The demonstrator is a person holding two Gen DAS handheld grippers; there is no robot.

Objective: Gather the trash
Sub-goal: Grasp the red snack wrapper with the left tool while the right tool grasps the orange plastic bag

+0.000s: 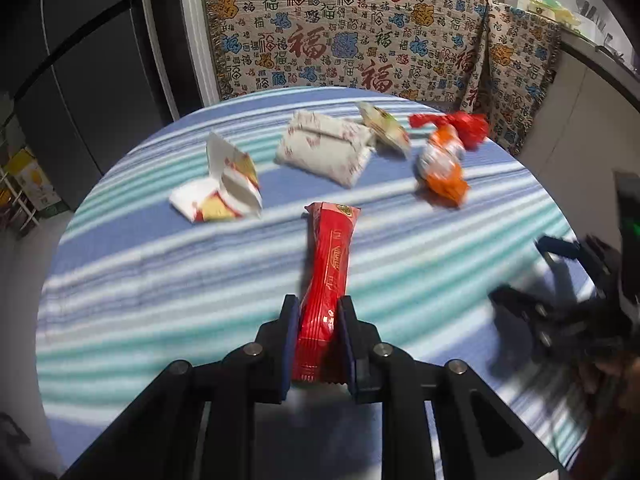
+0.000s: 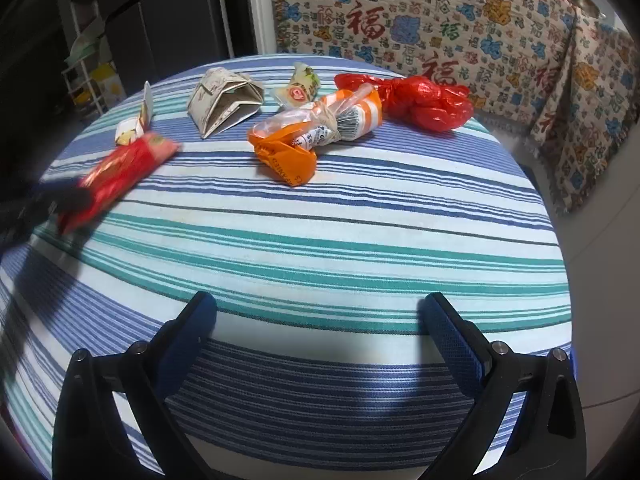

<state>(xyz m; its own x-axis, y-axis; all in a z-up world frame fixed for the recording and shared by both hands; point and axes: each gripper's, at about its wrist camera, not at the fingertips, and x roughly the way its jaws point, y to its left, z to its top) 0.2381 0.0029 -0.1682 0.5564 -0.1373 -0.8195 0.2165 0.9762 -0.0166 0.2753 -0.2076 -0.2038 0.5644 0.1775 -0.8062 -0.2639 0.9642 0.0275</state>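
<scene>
My left gripper (image 1: 318, 304) is shut on the near end of a long red snack wrapper (image 1: 328, 256), which sticks out ahead of the fingers above the striped tablecloth (image 1: 160, 280). In the right wrist view the same wrapper (image 2: 120, 172) shows blurred at the left. My right gripper (image 2: 318, 304) stands open over the cloth with nothing between its fingers. Further back lie a white and red paper carton (image 1: 224, 188), a folded beige paper bag (image 1: 324, 148), a small snack packet (image 1: 384, 128), an orange bag (image 1: 442, 164) and a knotted red plastic bag (image 2: 424, 104).
The round table's edge (image 2: 560, 280) curves close on the right, with floor beyond. A patterned blanket (image 1: 360, 32) hangs over furniture behind the table. A dark cabinet (image 1: 80, 80) and a rack with a yellow box (image 1: 28, 184) stand at the left.
</scene>
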